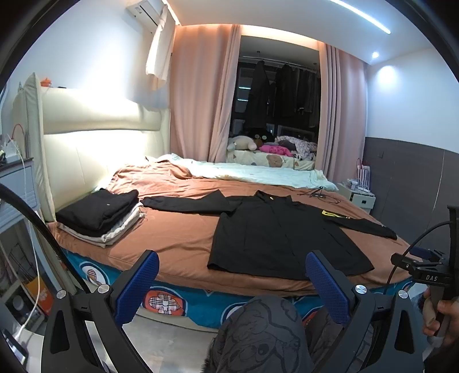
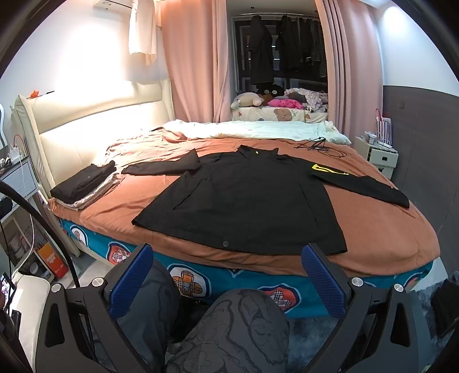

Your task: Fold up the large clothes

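Black jacket point(image 2: 243, 198) flat on bed point(image 2: 387, 238), folded stack point(image 2: 86, 183) beside; both grippers' jaws spread, empty.

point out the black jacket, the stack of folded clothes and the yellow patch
black jacket point(image 2: 243, 200), right wrist view, middle of body
stack of folded clothes point(image 1: 100, 213), left wrist view, top black piece
yellow patch point(image 2: 327, 169), right wrist view, on sleeve

- A wide bed point(image 2: 387, 229) with a brown cover fills the room.
- A cream padded headboard point(image 1: 94, 137) stands at the white wall.
- Pink curtains point(image 1: 198, 94) frame a dark window point(image 1: 278, 86).
- A ceiling light strip point(image 1: 361, 14) shines above.
- A grey panel point(image 2: 424, 137) covers the right wall's lower part.
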A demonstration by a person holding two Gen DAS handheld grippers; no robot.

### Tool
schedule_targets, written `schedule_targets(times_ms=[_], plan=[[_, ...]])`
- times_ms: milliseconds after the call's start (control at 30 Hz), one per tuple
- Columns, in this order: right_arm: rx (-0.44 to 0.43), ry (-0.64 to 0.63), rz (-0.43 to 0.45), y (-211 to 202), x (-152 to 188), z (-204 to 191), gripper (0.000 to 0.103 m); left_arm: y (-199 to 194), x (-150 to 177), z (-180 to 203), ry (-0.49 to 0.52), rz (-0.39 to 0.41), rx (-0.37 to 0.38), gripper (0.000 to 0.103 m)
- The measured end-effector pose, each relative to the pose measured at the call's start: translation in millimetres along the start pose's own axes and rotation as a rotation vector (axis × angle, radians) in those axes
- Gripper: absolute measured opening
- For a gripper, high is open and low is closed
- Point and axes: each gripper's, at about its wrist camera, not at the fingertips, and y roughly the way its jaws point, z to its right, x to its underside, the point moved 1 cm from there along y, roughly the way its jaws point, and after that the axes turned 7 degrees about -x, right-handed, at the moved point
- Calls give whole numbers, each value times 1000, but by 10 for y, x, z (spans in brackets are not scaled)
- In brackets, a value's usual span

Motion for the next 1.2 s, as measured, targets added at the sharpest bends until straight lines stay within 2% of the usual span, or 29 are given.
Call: schedule_targets(times_ms=[633,800,1200], plan=[[-1,13,3,-59,-36,1,103,-94,45,7,-17,-5,-3,103],[-7,22,-9,-41,-17,38,103,-145,71,0,-26,36,31,103],[1,25,12,-95,20,-4,103,-145,62,-57,-32,36,4,103]])
